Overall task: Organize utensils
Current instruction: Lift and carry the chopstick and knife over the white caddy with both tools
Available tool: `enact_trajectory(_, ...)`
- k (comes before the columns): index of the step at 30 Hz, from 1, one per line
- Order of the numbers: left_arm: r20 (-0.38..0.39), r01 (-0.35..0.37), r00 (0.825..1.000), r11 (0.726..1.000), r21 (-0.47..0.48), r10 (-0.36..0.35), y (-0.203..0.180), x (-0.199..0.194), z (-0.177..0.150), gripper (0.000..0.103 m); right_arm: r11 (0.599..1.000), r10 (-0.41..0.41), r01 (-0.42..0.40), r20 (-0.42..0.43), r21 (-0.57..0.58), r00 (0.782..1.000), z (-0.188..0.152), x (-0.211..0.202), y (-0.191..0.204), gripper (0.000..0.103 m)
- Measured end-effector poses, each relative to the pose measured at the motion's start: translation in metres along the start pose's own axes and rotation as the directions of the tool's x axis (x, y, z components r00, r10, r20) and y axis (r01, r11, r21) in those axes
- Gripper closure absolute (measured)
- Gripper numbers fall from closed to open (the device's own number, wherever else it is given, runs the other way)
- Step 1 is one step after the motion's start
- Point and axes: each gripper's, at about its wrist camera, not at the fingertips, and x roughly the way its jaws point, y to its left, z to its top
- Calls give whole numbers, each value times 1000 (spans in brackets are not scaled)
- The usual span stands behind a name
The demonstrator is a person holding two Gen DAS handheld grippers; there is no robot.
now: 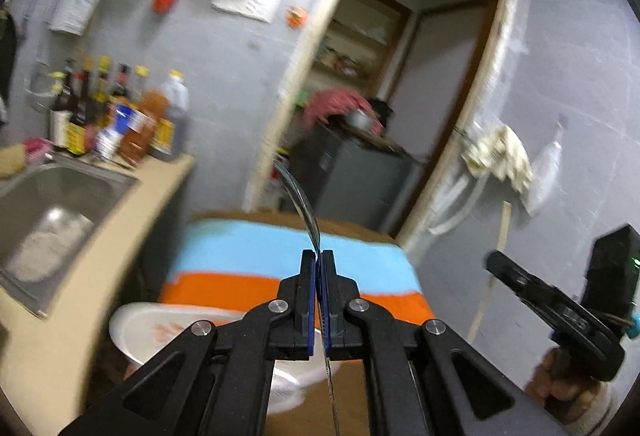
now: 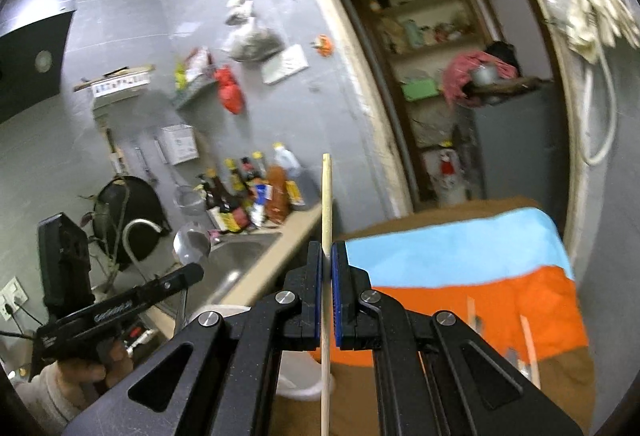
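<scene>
My left gripper (image 1: 318, 256) is shut on a metal spoon (image 1: 298, 200), seen edge-on, its curved bowl rising above the pads. The right wrist view shows that left gripper (image 2: 192, 274) at the lower left with the spoon's bowl (image 2: 191, 243) sticking up from it. My right gripper (image 2: 328, 254) is shut on a pale wooden chopstick (image 2: 326, 196), which stands nearly upright through the jaws. Seen from the left wrist, the right gripper (image 1: 494, 262) sits at the far right with the chopstick (image 1: 505, 224) crossing it. Both are held in the air above a blue and orange towel (image 2: 460, 256).
A white container (image 1: 160, 324) stands at the towel's near edge. A few more utensils (image 2: 528, 340) lie on the orange part. To the left are a steel sink (image 1: 60, 196) and sauce bottles (image 1: 120, 116). Straight ahead a doorway opens onto a grey cabinet (image 1: 352, 172).
</scene>
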Motion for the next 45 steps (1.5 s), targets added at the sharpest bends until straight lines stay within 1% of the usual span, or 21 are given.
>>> enact_trajectory(3,53,-51,997,998,-33,53,34,-1,12,100,999,27,-26,40,-31,999,7,15,28,99)
enact_trajectory(5,81,-75,994,996,-44,78,51,2,16,100,998,37,-34,63,-43,997,6,18,41,99)
enact_trajectory(7,102,-81,991,996,-48,86,67,3,16,100,998,36,-31,92,-55,995,7,26,54,99)
enact_trajectory(9,106,-83,990,995,-61,89,85,12,14,100,998,41,-35,109,-60,993,6,34,63,99)
enact_trajectory(11,112,-76,990,994,-79,85,96,21,13,100,997,41,-33,129,-63,991,4,42,71,99)
enact_trajectory(15,126,-65,989,992,-108,78,108,34,8,100,999,33,-26,148,-45,989,-4,59,75,99)
enact_trajectory(18,138,-46,988,992,-120,63,112,43,4,100,999,22,-17,146,-33,989,-14,73,74,99)
enact_trajectory(22,142,-39,988,994,-99,53,110,53,-3,100,999,17,-13,138,-30,990,-25,87,74,99)
enact_trajectory(24,139,-48,989,995,-84,59,109,55,-11,100,999,17,-12,127,-34,992,-30,94,73,99)
enact_trajectory(26,146,-71,986,994,-81,82,107,55,-20,100,999,20,-17,103,-35,994,-38,103,72,99)
enact_trajectory(29,148,-86,984,993,-86,98,107,55,-28,100,999,26,-23,81,-39,996,-46,112,72,99)
enact_trajectory(32,150,-106,982,992,-70,115,106,57,-33,100,998,29,-26,68,-52,997,-51,120,72,99)
enact_trajectory(40,119,-122,985,992,-24,124,101,58,-46,100,997,35,-33,33,-76,999,-63,129,74,99)
enact_trajectory(45,84,-107,991,994,-12,108,99,55,-49,100,997,31,-30,17,-78,999,-69,130,74,99)
